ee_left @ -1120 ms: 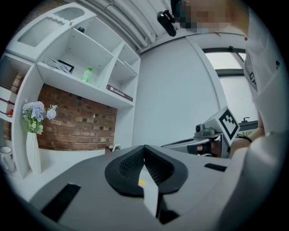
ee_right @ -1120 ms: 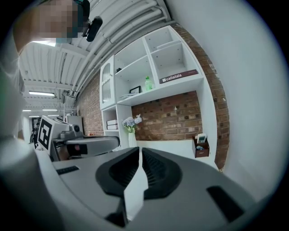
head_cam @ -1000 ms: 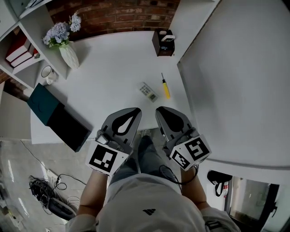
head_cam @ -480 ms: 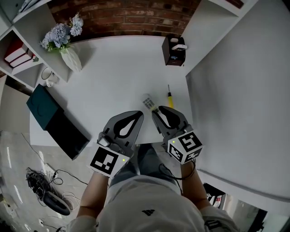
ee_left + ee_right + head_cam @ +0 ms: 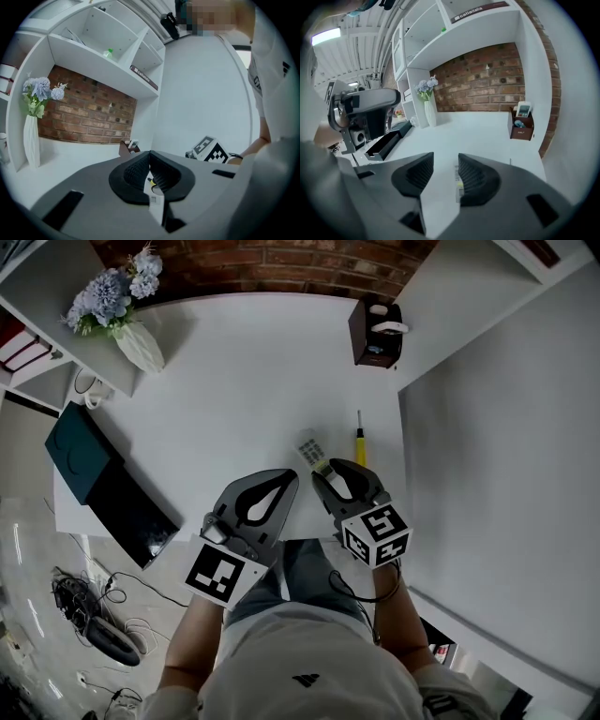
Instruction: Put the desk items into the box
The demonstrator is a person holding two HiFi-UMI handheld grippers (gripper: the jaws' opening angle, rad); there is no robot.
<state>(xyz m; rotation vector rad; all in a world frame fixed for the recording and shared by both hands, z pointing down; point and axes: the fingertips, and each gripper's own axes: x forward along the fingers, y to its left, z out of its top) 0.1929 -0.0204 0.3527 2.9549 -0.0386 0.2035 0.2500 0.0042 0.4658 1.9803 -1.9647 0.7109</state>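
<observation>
White desk top [image 5: 234, 381], L-shaped, brick wall behind. Open black rectangular box [image 5: 136, 514] at the desk's left edge, its dark teal lid [image 5: 80, 448] just beside it; nothing can be seen inside it. The box also shows in the right gripper view [image 5: 383, 143], far left.

Left gripper [image 5: 279, 476] low over the near desk edge, jaws pressed together at the tips with nothing pinched [image 5: 150, 153]. Right gripper [image 5: 326, 470] just beside it, jaws spread and just been opening [image 5: 446, 165]. The remote lies on the desk in the gap, close to the right-hand pad, pads not pressing it.

White ribbed vase with blue flowers [image 5: 141, 348] back left. Brown wooden desk organiser [image 5: 373, 332] back right, near the wall.

Small pale grey remote-like keypad [image 5: 308, 446] flat on the desk, right at the right gripper's tips [image 5: 458, 180]. Yellow-handled screwdriver [image 5: 360, 441] just right of it, apart from it, well apart from the box.
</observation>
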